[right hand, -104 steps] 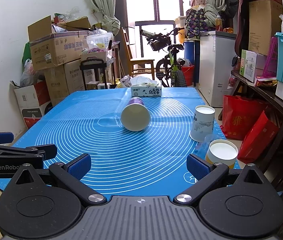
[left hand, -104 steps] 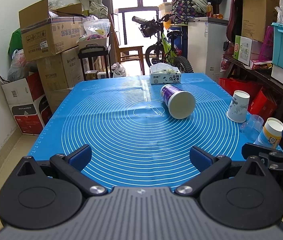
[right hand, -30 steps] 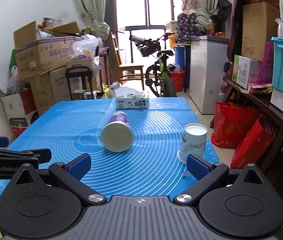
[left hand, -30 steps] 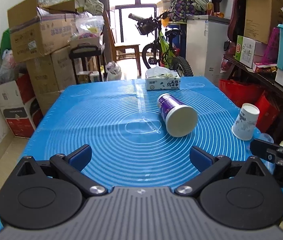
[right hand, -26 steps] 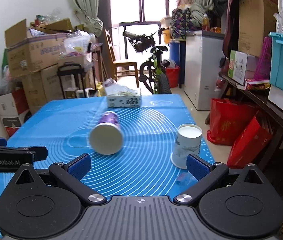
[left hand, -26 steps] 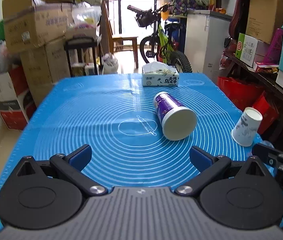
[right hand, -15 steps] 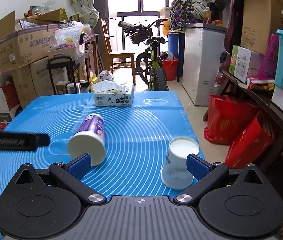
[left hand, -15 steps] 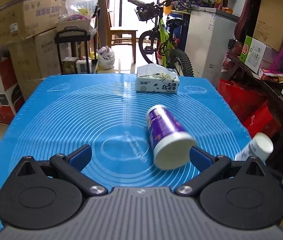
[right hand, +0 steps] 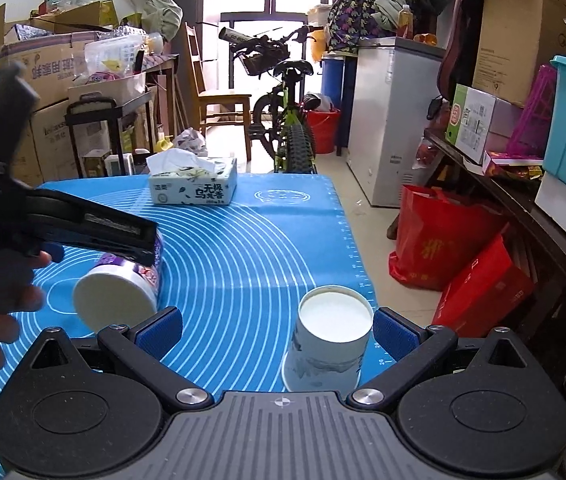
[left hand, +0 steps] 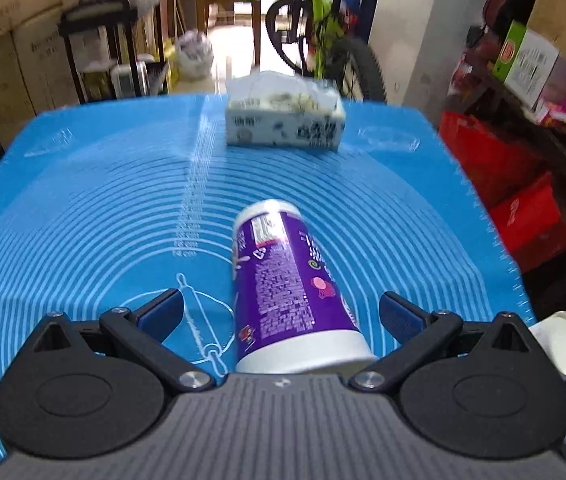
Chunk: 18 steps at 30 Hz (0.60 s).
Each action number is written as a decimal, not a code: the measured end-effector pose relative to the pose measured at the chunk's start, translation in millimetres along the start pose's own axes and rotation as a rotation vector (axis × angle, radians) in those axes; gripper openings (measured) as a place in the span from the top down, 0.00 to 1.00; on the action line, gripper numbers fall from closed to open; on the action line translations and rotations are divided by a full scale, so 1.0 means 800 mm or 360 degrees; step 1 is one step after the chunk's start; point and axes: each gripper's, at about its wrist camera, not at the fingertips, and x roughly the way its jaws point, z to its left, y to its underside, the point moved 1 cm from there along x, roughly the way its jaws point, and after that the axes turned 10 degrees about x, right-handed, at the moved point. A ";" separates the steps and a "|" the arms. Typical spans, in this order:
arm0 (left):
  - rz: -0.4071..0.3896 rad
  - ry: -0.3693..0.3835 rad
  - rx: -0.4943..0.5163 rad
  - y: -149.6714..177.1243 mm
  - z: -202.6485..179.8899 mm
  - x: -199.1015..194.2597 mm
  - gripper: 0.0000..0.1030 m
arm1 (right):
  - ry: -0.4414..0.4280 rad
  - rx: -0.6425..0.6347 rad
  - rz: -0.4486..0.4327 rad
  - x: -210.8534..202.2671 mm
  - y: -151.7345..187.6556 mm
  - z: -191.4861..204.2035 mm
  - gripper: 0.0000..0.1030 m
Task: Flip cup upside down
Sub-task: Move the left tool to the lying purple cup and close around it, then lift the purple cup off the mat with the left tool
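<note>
A purple cup [left hand: 287,284] with a white end lies on its side on the blue mat [left hand: 83,208]. My left gripper [left hand: 281,312] is open, its blue pads on either side of the cup's near end without touching. The cup shows in the right wrist view [right hand: 121,292] under the left gripper's finger [right hand: 95,228]. A white paper cup [right hand: 329,340] stands with its closed flat end up near the mat's right edge. My right gripper [right hand: 277,330] is open, the paper cup between its pads, close to the right one.
A tissue box [left hand: 283,120] sits at the mat's far end, also in the right wrist view [right hand: 193,186]. Red bags [right hand: 455,256] and a shelf stand to the table's right. A bicycle [right hand: 283,120], a white freezer and stacked cardboard boxes lie beyond.
Both grippers moved forward. The left one closed in on the lying purple cup until it sits between its fingers. The right one neared the paper cup. Both stayed open.
</note>
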 end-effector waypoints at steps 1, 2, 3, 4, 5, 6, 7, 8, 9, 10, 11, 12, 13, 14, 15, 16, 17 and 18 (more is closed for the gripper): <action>0.0033 0.0002 0.0010 -0.001 -0.001 0.007 0.01 | -0.0001 0.0004 -0.0002 0.001 0.000 -0.001 0.00; 0.0063 0.0000 0.0018 -0.001 -0.002 0.013 0.02 | -0.0003 0.0008 -0.0001 0.003 0.000 -0.001 0.00; 0.0092 -0.0009 0.0018 0.000 -0.003 0.018 0.13 | -0.0006 0.0011 -0.0003 0.004 0.000 -0.002 0.00; 0.0117 0.0003 0.0006 0.001 -0.002 0.022 0.16 | -0.0009 0.0013 -0.0003 0.004 0.000 -0.002 0.00; 0.0145 0.0048 -0.0021 0.003 0.001 0.025 0.21 | -0.0011 0.0014 -0.0002 0.005 0.001 -0.002 0.00; 0.0155 0.0104 -0.0061 0.005 0.004 0.026 0.25 | -0.0012 0.0014 0.0000 0.006 0.001 -0.002 0.00; 0.0153 0.0111 -0.0082 0.006 0.006 0.024 0.25 | -0.0013 0.0015 0.0003 0.007 0.002 -0.001 0.00; 0.0158 0.0114 -0.0083 0.006 0.007 0.023 0.26 | -0.0014 0.0015 0.0006 0.007 0.003 -0.001 0.00; 0.0161 0.0116 -0.0072 0.006 0.008 0.020 0.26 | -0.0014 0.0014 0.0008 0.007 0.004 -0.001 0.00; 0.0157 0.0108 -0.0059 0.007 0.008 0.017 0.27 | -0.0014 0.0014 0.0009 0.006 0.004 -0.001 0.00; 0.0148 0.0103 -0.0050 0.008 0.009 0.013 0.27 | -0.0013 0.0015 0.0010 0.005 0.004 -0.001 0.00; 0.0144 0.0101 -0.0046 0.009 0.010 0.009 0.27 | -0.0014 0.0017 0.0008 0.005 0.004 -0.001 0.00; 0.0144 0.0102 -0.0044 0.011 0.012 0.004 0.27 | -0.0015 0.0022 0.0007 0.004 0.004 -0.001 0.00; 0.0142 0.0105 -0.0041 0.013 0.013 -0.001 0.28 | -0.0016 0.0027 0.0006 0.002 0.004 -0.001 0.00; 0.0136 0.0109 -0.0037 0.015 0.016 -0.008 0.28 | -0.0019 0.0031 0.0005 -0.001 0.004 -0.001 0.00; 0.0127 0.0112 -0.0032 0.017 0.017 -0.014 0.28 | -0.0022 0.0033 0.0004 -0.003 0.004 0.000 0.00; 0.0119 0.0114 -0.0025 0.019 0.019 -0.021 0.28 | -0.0024 0.0033 0.0002 -0.007 0.004 0.002 0.00; 0.0112 0.0117 -0.0015 0.018 0.021 -0.025 0.28 | -0.0025 0.0029 -0.0001 -0.011 0.005 0.003 0.00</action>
